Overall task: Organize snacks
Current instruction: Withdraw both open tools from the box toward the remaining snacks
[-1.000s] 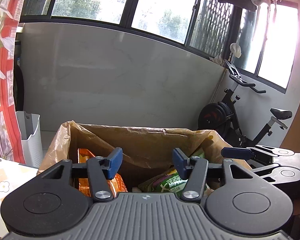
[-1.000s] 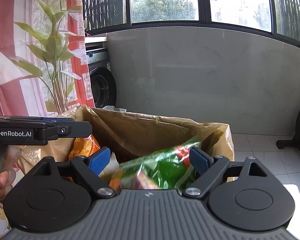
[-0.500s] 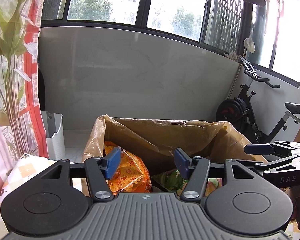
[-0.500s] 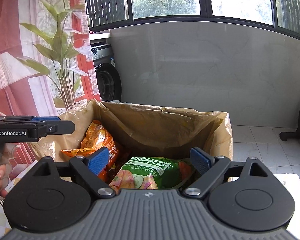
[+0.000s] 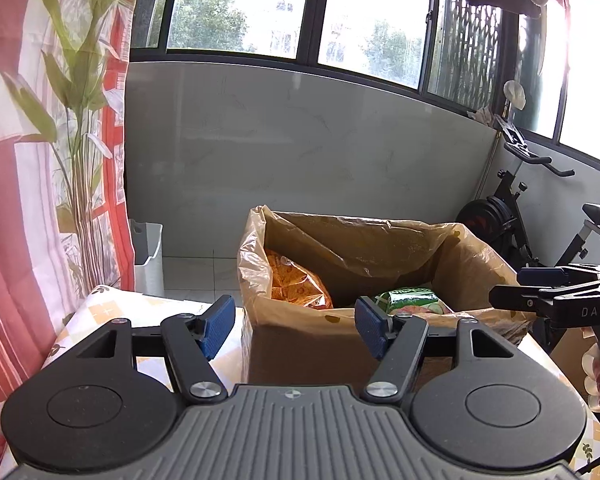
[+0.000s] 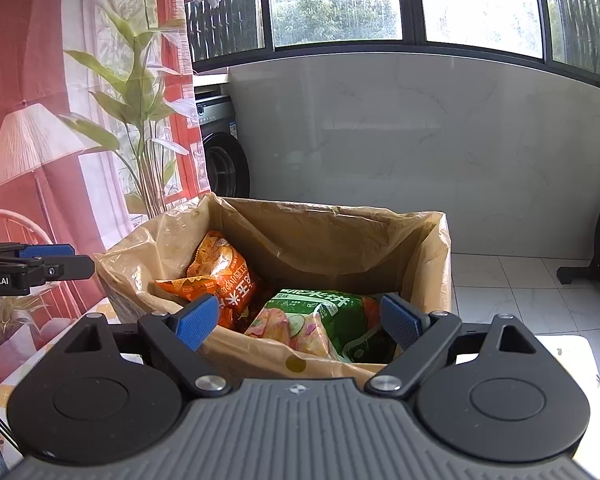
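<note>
The bench (image 5: 112, 312), under a cloth of pale orange squares and small leaf prints, carries one big thing: a cardboard box (image 6: 332, 368) lined with a crinkled brown plastic bag, standing upright near the far edge. In the left wrist view the patterned cloth shows bare to the left of the box. In the right wrist view a plain white stretch of bench top lies just right of it.
</note>
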A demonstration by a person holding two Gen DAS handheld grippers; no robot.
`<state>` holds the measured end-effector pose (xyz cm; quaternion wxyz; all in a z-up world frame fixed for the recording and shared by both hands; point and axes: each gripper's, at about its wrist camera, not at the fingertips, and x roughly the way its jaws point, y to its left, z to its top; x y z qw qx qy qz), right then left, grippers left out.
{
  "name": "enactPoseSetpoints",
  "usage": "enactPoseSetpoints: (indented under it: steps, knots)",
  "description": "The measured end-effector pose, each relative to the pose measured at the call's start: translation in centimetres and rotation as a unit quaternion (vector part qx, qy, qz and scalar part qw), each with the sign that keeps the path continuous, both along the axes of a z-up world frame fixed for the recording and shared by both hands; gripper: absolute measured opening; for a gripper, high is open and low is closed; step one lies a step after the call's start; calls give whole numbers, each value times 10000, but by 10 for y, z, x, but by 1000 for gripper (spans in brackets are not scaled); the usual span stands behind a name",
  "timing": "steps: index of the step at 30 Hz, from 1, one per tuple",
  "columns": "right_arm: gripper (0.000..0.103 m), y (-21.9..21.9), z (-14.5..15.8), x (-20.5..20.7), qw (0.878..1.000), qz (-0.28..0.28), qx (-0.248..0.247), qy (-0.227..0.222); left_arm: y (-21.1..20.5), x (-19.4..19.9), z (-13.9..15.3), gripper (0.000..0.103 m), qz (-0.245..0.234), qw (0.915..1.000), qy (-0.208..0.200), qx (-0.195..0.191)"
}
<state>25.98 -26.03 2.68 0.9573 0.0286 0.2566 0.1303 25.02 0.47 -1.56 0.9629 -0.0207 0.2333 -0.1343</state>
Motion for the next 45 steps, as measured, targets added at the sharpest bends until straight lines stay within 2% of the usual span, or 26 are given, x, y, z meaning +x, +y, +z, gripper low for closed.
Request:
enactPoseSetpoints:
  steps: [10, 18, 36, 45]
  knots:
    - [92, 1, -2, -39, 9999, 46, 50, -155, 5, -43, -14, 71, 175, 9998, -116, 19]
    - [92, 7, -18, -64, 9999, 70, 103, -63, 16, -63, -38, 72, 333, 9993, 59, -177]
    - [92, 7, -74, -95, 9987, -282, 256, 330, 19, -83, -81, 72, 382, 9988, 262, -140]
    - [92, 9, -105, -112, 9979, -424, 41, 483, 13, -87, -107, 72, 268, 9985, 479, -64]
